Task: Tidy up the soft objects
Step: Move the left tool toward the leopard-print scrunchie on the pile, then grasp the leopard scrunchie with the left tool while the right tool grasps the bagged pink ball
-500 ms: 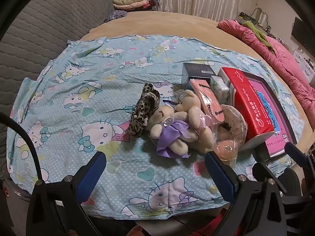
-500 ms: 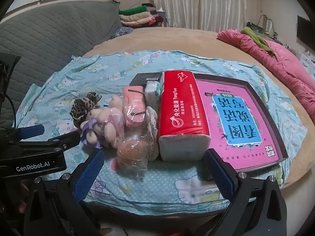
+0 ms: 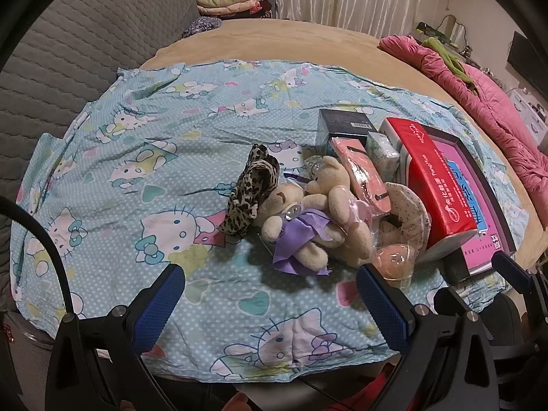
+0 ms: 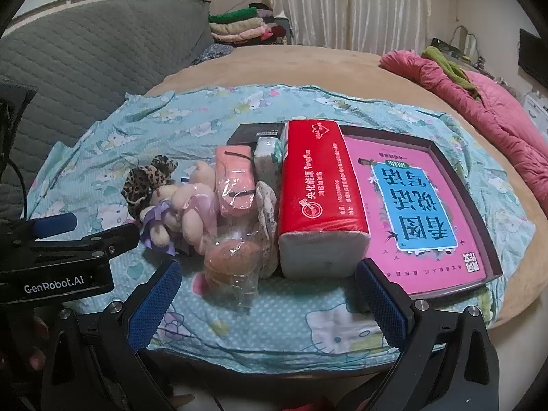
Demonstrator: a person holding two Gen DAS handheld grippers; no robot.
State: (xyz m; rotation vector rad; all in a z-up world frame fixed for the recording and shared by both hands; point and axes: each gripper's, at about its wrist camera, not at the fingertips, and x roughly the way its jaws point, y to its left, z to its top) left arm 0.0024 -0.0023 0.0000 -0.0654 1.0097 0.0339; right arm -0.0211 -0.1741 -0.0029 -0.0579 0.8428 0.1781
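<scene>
My jaws carry blue pads [image 3: 157,308]. The light blue cat-print cotton sheet [image 3: 137,171] holds a leopard-spotted fabric scrunchie [image 3: 253,188], 2 cream plush bears [image 3: 318,212] with purple ribbon, a red plastic-wrapped tissue pack [image 4: 318,185] and a pink book [image 4: 411,205] with a blue panel.

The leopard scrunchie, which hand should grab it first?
Probably the left. The leopard scrunchie lies ahead of the open left tool, while the open right tool faces the red tissue pack.
</scene>
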